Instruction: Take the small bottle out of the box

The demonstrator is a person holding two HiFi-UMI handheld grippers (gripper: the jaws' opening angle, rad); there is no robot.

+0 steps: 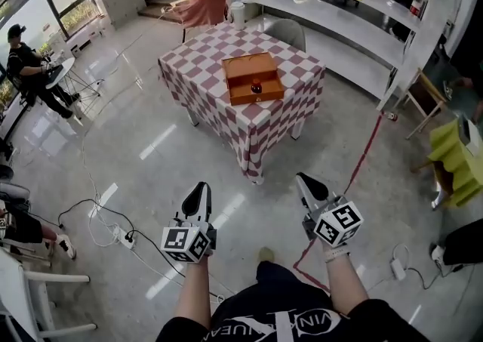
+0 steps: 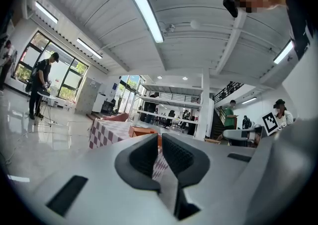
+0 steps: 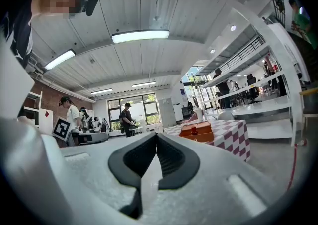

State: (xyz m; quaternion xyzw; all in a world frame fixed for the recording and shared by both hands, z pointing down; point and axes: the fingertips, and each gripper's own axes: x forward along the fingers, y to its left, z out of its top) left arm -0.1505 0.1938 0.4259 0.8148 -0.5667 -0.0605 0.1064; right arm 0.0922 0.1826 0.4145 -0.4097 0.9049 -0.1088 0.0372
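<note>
Small bottle (image 1: 256,87): dark red, it stands inside the open orange box (image 1: 243,96), near the front wall and well apart from your grippers.
Box: sits on the checkered table (image 1: 219,114), across the floor ahead of you.
Left gripper (image 1: 201,189): your jaws are just ajar, with a thin slit between them and nothing in it.
Right gripper (image 1: 305,180): your jaws are pressed together, holding nothing.
Aim: you hold both grippers level, pointing toward the table.
</note>
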